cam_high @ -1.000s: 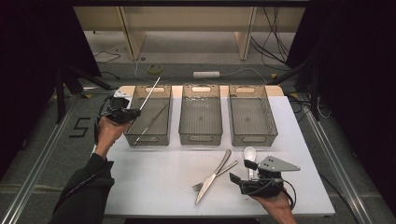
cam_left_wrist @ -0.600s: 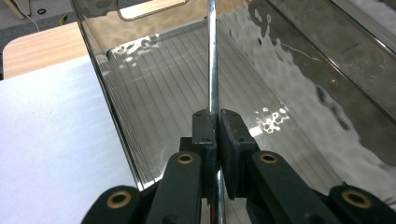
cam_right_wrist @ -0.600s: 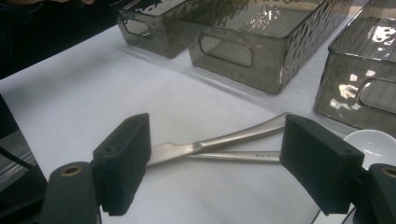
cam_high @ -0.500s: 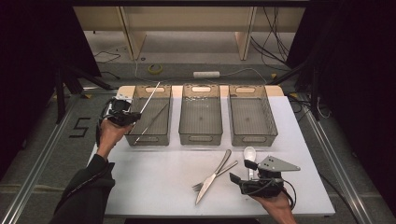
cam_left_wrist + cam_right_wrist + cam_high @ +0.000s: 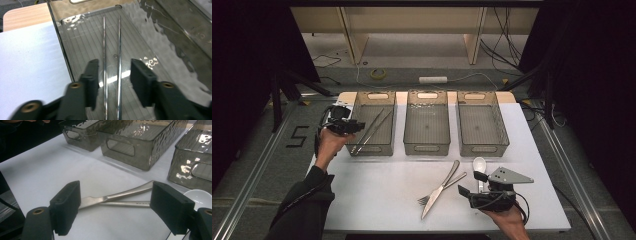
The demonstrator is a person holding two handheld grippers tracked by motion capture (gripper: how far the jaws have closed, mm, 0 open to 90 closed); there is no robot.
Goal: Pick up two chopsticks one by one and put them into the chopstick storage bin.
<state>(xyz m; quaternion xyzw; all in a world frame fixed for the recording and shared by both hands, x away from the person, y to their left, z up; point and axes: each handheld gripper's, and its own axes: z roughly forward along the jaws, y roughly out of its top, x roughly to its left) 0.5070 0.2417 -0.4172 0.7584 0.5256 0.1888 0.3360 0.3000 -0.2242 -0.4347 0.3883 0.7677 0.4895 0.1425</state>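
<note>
1. The left tongs (image 5: 354,126) stand apart, their jaws just opened. The two metal sticks (image 5: 119,50) lie between the jaws, free of the pads, on the floor of the bin (image 5: 362,149) directly below these tongs.
2. Risk: if the left tongs pull away low, a jaw may catch a stick and drag it up over the bin wall beside them.
3. The right tongs (image 5: 115,195) are wide apart, holding nothing. The knife (image 5: 439,192) and fork (image 5: 432,196) lie crossed just ahead of them, so closing here may pinch both handles together.
4. Hard to tell: whether the sticks are joined at the end under the left tongs. The spoon (image 5: 479,164) is partly covered by the right tongs.
</note>
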